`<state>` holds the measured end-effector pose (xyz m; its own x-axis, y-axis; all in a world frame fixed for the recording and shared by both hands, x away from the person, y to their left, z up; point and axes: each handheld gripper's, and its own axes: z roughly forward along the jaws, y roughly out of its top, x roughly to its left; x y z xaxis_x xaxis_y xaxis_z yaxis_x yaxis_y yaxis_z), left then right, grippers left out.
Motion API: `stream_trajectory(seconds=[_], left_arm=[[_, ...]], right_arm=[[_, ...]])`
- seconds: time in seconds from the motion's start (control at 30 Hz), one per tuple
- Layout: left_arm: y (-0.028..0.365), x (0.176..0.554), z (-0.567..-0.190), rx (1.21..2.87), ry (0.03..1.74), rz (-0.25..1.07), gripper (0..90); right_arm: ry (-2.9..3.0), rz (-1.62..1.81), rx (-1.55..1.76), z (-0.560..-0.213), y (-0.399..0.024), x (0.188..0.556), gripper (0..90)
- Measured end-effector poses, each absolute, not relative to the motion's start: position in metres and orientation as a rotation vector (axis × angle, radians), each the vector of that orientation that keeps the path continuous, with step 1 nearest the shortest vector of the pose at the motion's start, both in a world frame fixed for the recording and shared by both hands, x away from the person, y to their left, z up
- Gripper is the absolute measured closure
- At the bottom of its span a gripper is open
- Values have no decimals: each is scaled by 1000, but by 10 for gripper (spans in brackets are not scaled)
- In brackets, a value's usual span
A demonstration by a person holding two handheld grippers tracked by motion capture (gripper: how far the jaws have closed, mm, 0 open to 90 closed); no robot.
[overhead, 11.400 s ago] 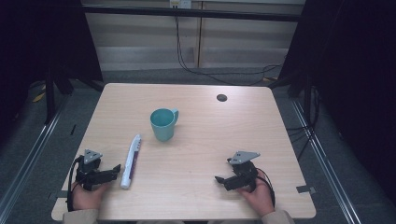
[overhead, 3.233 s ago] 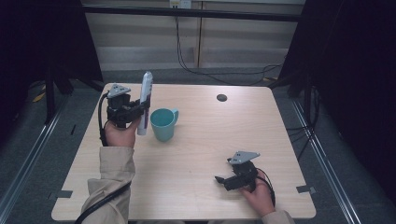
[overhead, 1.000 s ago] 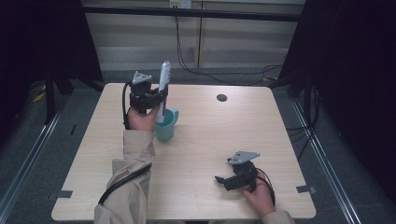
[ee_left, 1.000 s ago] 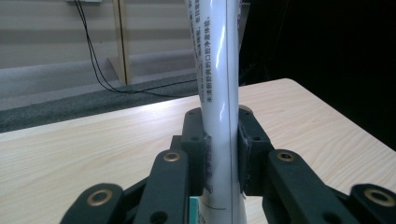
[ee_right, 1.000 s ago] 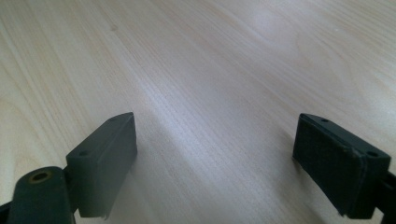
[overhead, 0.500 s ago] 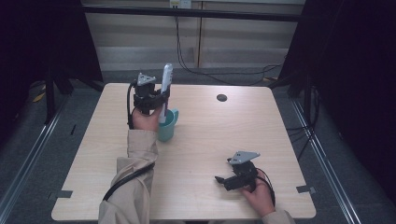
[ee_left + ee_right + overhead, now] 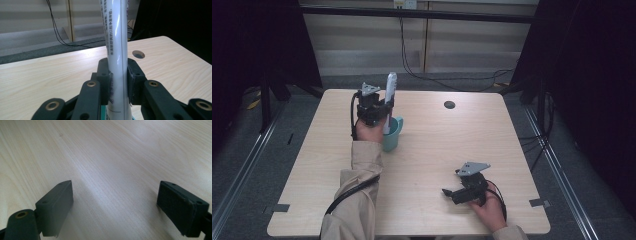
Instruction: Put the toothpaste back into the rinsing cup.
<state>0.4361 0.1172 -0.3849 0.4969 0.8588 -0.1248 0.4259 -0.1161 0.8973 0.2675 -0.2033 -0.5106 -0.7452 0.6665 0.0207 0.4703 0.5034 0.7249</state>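
A white toothpaste tube [image 7: 390, 95] stands upright with its lower end inside the teal mug [image 7: 391, 136] near the table's middle left. My left gripper [image 7: 382, 111] is shut on the tube just above the mug's rim. In the left gripper view both pads squeeze the white tube [image 7: 117, 50], and a sliver of the teal mug [image 7: 103, 112] shows below. My right gripper [image 7: 446, 192] rests low at the front right of the table. In the right gripper view that gripper [image 7: 115, 202] has its jaws wide apart over bare wood, with nothing between them.
A dark round hole [image 7: 449, 104] sits in the wooden table [image 7: 472, 135] toward the far right. Cables hang along the wall behind. Dark frames and floor rails flank the table on both sides.
My left gripper has sunk a little with the tube, bringing its lower end deeper into the mug. The right gripper has stayed where it was.
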Motion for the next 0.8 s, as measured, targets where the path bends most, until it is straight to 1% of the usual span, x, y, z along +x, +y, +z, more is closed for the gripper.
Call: stream_trajectory(seconds=[0.8], left_arm=[[122, 427, -410, 1757, 1147, 512, 751]], right_arm=[[2485, 1082, 961, -511, -203, 268, 129]])
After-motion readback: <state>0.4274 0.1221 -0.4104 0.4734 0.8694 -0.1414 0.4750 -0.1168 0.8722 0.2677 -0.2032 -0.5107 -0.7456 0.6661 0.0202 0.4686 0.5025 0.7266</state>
